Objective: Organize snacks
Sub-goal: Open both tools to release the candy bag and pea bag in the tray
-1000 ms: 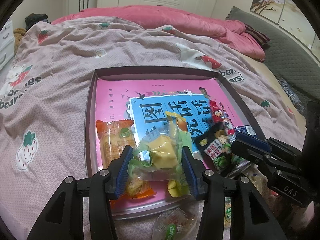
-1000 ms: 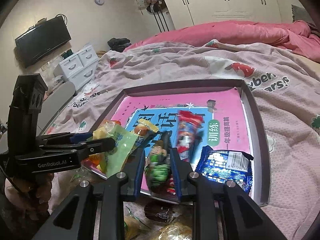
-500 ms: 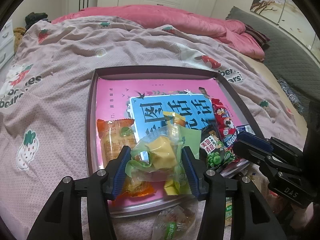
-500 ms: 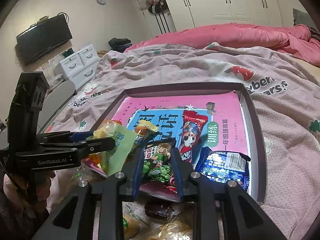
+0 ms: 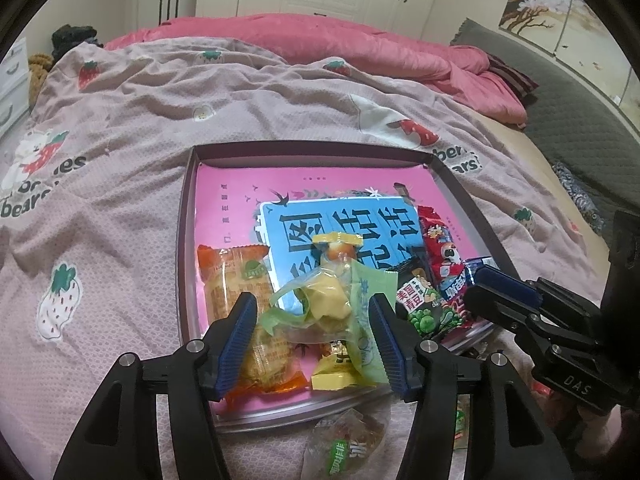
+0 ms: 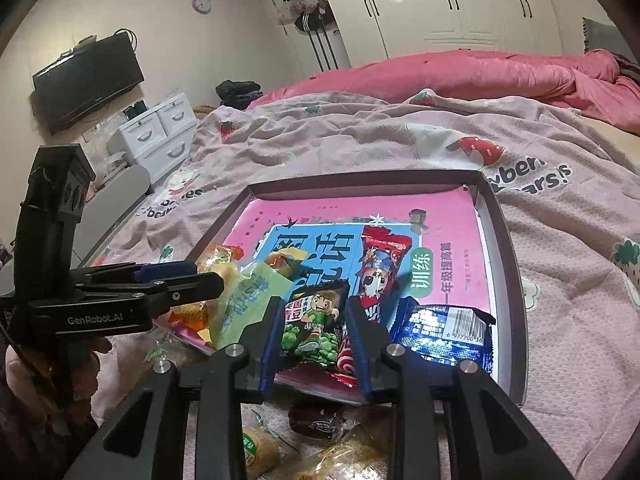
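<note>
My left tongs (image 5: 312,334) hang over the near edge of a shallow tray (image 5: 182,264) on the bed (image 5: 132,128). Their jaws are opening, pads clear of the green-and-clear snack pouch (image 5: 324,300) lying between them. My right tongs (image 6: 316,340) are parted a little around a black packet (image 6: 314,320) with a cartoon boy and green peas; its Chinese label is too small to read, and the pads seem just off it. Beside it lie a red snack stick (image 6: 378,264) and a blue wrapper (image 6: 444,332) with a barcode. The left tongs' side reads "GenRobot.AI". A pink book (image 6: 444,240) with Chinese characters lines the tray. The bedspread shows strawberries and "bears". White wardrobes (image 6: 460,8) and a wall television (image 6: 86,80) stand behind.
</note>
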`<state>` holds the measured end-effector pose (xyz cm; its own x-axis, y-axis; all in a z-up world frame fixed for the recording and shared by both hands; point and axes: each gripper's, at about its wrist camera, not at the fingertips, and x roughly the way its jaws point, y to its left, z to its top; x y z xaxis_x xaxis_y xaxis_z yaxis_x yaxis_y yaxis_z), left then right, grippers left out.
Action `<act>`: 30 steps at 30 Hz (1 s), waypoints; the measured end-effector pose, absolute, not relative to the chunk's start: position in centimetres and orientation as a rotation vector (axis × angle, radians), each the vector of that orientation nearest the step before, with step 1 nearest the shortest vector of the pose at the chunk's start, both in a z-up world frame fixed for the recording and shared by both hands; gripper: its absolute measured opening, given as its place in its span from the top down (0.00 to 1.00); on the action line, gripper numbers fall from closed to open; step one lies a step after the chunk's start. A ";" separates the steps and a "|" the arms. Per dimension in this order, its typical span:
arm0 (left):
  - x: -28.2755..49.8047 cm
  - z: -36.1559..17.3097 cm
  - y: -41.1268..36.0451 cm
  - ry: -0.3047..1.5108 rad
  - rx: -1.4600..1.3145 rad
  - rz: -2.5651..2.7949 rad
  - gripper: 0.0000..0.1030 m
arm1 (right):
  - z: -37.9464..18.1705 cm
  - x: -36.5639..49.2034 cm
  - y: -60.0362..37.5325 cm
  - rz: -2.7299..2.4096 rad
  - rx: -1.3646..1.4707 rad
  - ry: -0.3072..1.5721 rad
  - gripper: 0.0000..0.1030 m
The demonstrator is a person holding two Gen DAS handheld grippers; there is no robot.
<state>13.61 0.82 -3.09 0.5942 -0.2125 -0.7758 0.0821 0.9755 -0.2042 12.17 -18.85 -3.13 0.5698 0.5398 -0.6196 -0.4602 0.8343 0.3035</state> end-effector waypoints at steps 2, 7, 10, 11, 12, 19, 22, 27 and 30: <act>13.5 -2.9 0.8 0.917 -0.155 -0.173 0.41 | -3.0 12.1 -18.9 0.588 0.114 0.764 0.67; 13.3 -2.4 0.8 0.909 -0.159 -0.171 0.36 | -2.9 12.1 -19.0 0.591 0.116 0.759 0.64; 13.1 -2.1 0.9 0.906 -0.158 -0.170 0.36 | -2.7 12.0 -19.0 0.590 0.116 0.755 0.63; 13.0 -2.0 0.9 0.904 -0.158 -0.169 0.35 | -2.7 12.0 -19.1 0.589 0.117 0.752 0.62; 13.0 -1.9 0.9 0.902 -0.158 -0.169 0.35 | -2.6 11.9 -19.1 0.589 0.117 0.750 0.61; 12.5 -1.3 0.9 0.892 -0.153 -0.169 0.29 | -2.2 11.8 -19.5 0.577 0.123 0.736 0.53; 12.2 -1.0 0.9 0.887 -0.153 -0.169 0.27 | -2.0 11.6 -19.8 0.570 0.129 0.729 0.52; 11.8 -0.2 1.1 0.877 -0.160 -0.171 0.27 | -1.6 11.4 -20.3 0.556 0.134 0.719 0.51; 11.5 0.2 1.1 0.869 -0.159 -0.174 0.27 | -1.4 11.2 -20.6 0.550 0.137 0.713 0.49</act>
<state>11.54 1.12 0.19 0.6333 -0.2165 -0.7430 0.0871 0.9739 -0.2095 11.21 -20.56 -1.39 0.6216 0.5229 -0.5832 -0.4317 0.8500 0.3019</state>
